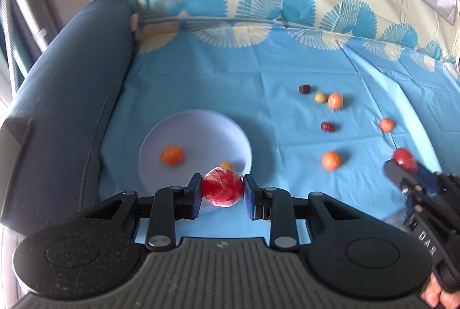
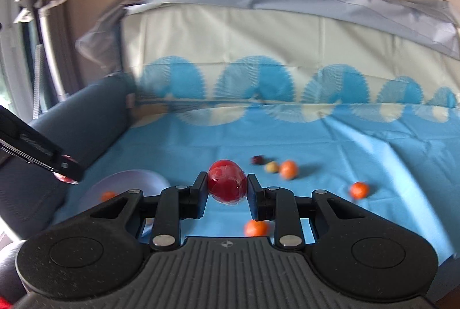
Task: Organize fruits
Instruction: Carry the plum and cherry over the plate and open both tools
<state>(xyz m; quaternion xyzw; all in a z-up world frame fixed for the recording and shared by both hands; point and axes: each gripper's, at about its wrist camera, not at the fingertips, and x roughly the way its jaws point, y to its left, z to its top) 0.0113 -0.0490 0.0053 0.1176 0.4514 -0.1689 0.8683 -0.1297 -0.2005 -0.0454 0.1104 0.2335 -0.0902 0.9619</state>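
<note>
My left gripper (image 1: 222, 191) is shut on a red wrapped fruit (image 1: 222, 187), held over the near rim of a pale lilac plate (image 1: 201, 130). The plate holds an orange fruit (image 1: 172, 155) and a small yellow one (image 1: 226, 165). My right gripper (image 2: 227, 188) is shut on a second red wrapped fruit (image 2: 227, 183); it also shows in the left wrist view (image 1: 404, 160) at the right. Loose on the blue cloth lie orange fruits (image 1: 331, 160), (image 1: 335, 101), (image 1: 386, 125), two dark red dates (image 1: 304, 89), (image 1: 328, 126) and a small yellow fruit (image 1: 320, 97).
A dark blue-grey sofa arm (image 1: 72, 96) runs along the left beside the plate. The blue and cream patterned cloth (image 1: 258, 55) covers the seat and rises up the backrest. The left gripper (image 2: 57, 165) reaches into the right wrist view at the left.
</note>
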